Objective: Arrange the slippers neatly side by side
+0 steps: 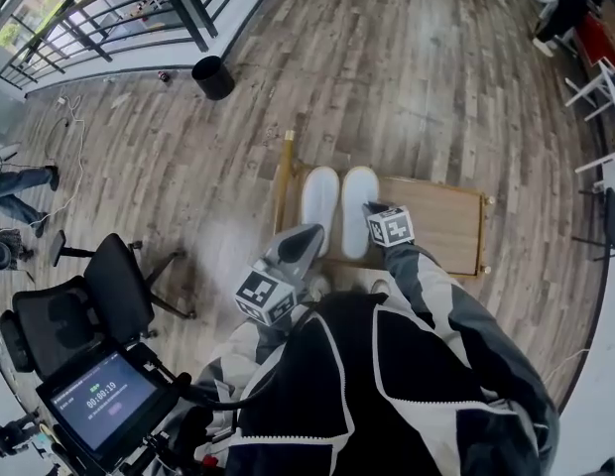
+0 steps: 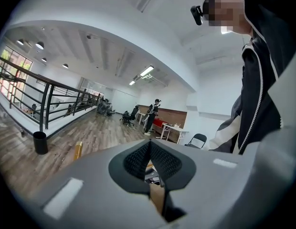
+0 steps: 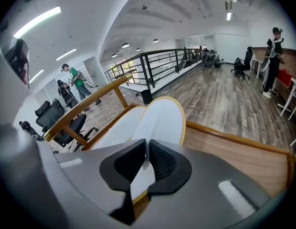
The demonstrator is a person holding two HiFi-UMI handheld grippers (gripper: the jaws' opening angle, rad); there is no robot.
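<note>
Two white slippers lie side by side, toes away from me, on a low wooden platform [image 1: 436, 221]: the left slipper [image 1: 319, 198] and the right slipper [image 1: 358, 201]. My right gripper [image 1: 372, 209] points steeply down at the right slipper's heel. In the right gripper view the gripper [image 3: 147, 163] is shut on the heel edge of the right slipper [image 3: 162, 120], with the left slipper [image 3: 120, 128] close beside it. My left gripper [image 1: 309, 234] hovers near the left slipper's heel, apart from it. In the left gripper view it [image 2: 150, 159] points level across the room, shut, with nothing in it.
The platform has a wooden rail [image 3: 86, 106] along its left side and a raised rim on the right. A black bin [image 1: 212, 77] stands on the plank floor beyond. A black office chair [image 1: 109, 291] and a screen [image 1: 94, 400] sit at my left. A person [image 1: 20, 181] stands at the far left.
</note>
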